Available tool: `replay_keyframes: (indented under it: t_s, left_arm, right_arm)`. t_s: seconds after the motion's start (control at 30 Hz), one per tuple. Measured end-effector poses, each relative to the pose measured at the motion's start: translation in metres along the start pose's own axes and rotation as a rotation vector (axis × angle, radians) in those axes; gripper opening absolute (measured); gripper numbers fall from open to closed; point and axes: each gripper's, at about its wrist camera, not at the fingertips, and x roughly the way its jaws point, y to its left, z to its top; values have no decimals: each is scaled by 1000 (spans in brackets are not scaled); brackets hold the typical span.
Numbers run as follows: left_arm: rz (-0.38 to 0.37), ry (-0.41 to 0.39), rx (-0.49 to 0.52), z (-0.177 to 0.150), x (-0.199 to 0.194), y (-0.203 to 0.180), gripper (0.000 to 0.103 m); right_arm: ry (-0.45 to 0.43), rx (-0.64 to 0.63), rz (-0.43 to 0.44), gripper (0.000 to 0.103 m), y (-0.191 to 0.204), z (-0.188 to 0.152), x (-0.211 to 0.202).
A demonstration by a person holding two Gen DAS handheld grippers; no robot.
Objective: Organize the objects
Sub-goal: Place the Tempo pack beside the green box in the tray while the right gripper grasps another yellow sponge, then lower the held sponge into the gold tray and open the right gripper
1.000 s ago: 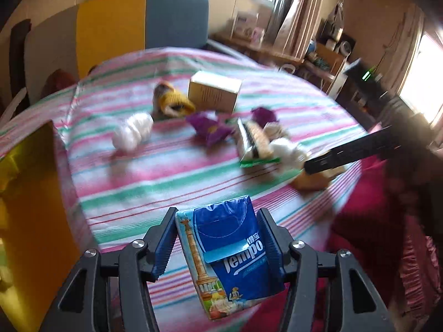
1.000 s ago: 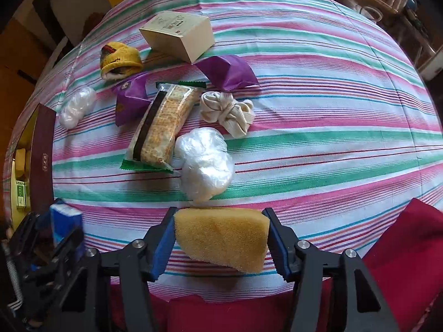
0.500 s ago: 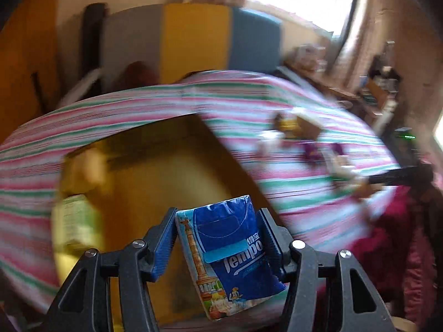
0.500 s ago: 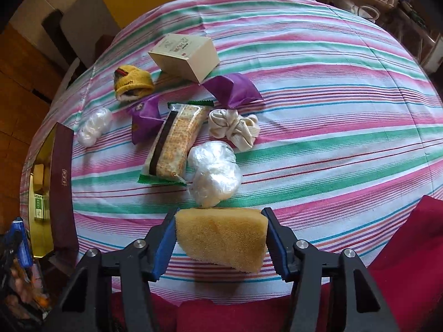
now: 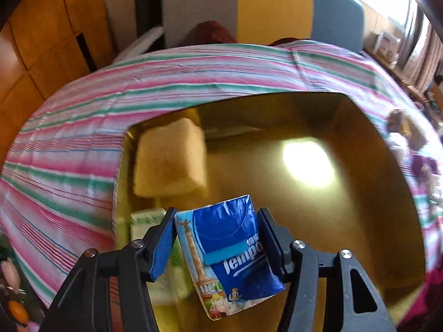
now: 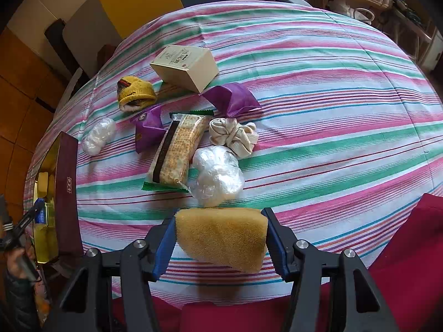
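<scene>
My left gripper point(image 5: 218, 240) is shut on a blue Tempo tissue pack point(image 5: 229, 257) and holds it over an open gold-lined box point(image 5: 318, 221). In the box lie a yellow sponge point(image 5: 169, 160) and a green-white packet point(image 5: 146, 218). My right gripper point(image 6: 220, 238) is shut on a yellow sponge point(image 6: 221, 238) above the table's near edge. The box point(image 6: 65, 193) and the left gripper point(image 6: 30, 215) also show at the far left of the right wrist view.
On the striped tablecloth point(image 6: 332, 110) lie a cream carton point(image 6: 185, 66), a yellow knit hat point(image 6: 135, 94), two purple wrappers point(image 6: 232, 99), a cracker pack point(image 6: 180, 149), a rolled cloth point(image 6: 232, 137) and two clear plastic bundles point(image 6: 218, 174). Chairs point(image 5: 271, 8) stand behind. Red cloth point(image 6: 415, 262) hangs at the near edge.
My left gripper has swung left from the scattered objects to above the open box, still holding the tissue pack. My right gripper has pulled back a little with the sponge.
</scene>
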Motion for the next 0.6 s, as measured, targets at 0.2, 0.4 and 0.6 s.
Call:
replay_keyframes:
  t_s: [0.2, 0.4, 0.6]
  left_arm:
    - [7, 0, 19, 5, 4, -1, 59]
    - [-34, -39, -27, 4, -8, 6, 79]
    - [-84, -117, -67, 3, -38, 14, 80]
  right_arm:
    - [1, -3, -3, 59, 0, 1, 0]
    - [-33, 9, 8, 59, -2, 1, -6]
    - [-137, 53, 49, 59, -11, -4, -23]
